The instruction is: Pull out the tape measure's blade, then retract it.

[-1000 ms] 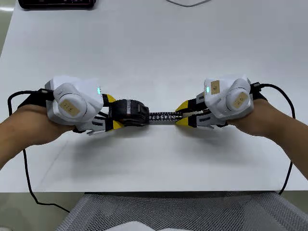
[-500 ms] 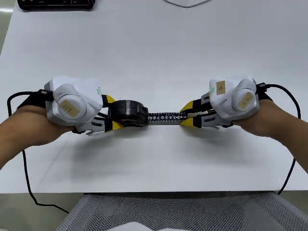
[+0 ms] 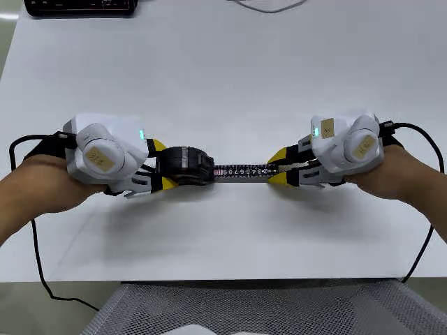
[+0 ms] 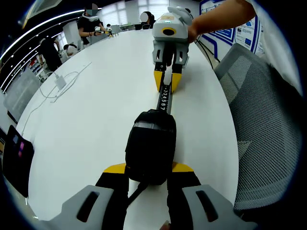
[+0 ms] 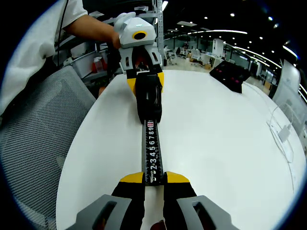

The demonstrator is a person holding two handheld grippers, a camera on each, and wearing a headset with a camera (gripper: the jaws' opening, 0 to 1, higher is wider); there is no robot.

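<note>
While right gripper [image 3: 278, 172] pinches the blade [image 3: 241, 171], table edge [image 3: 230, 279] runs near.

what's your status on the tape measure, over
Both shut: left gripper on the tape measure case, right gripper on the blade tip. Blade partly out, numbers showing. Nothing on the table in its path.

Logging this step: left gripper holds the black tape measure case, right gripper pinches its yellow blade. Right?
The blade is black with white numerals, not yellow, per the right gripper view; the left gripper holds the black case and the right gripper pinches it.
</note>
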